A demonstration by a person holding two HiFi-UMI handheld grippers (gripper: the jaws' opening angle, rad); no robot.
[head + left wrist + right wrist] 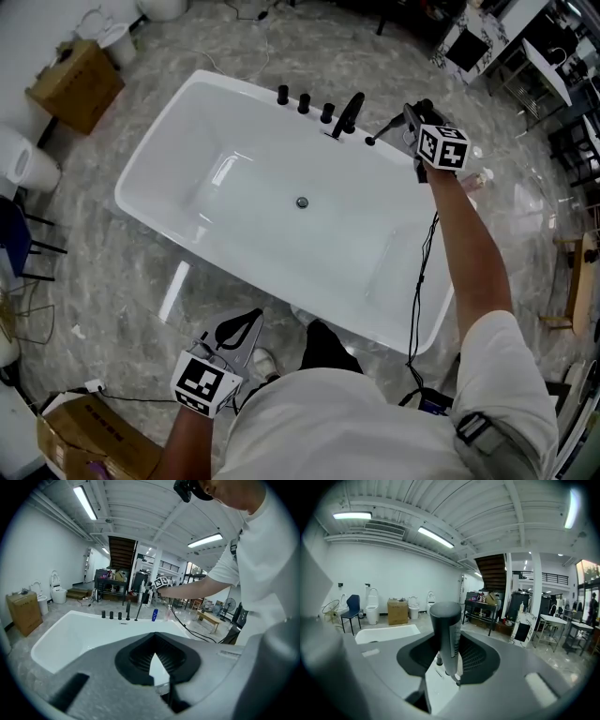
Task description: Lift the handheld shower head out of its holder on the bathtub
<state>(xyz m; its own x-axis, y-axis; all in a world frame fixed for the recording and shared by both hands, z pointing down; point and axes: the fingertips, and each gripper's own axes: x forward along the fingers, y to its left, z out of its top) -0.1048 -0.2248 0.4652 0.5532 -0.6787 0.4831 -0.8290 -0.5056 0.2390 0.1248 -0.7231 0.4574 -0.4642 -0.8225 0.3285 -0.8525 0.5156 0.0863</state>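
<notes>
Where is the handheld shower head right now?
The shower head sits clamped in the right tongs, upper right in head view, beside the black faucet.

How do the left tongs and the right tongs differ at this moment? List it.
Grip: the right tongs are shut on the dark handheld shower head; the left tongs are shut with nothing between them.
Place: the right tongs are at the far rim of the bathtub; the left tongs hang over the floor on its near side.
Shared: each carries a marker cube, and each is held in one of the person's hands.
</notes>
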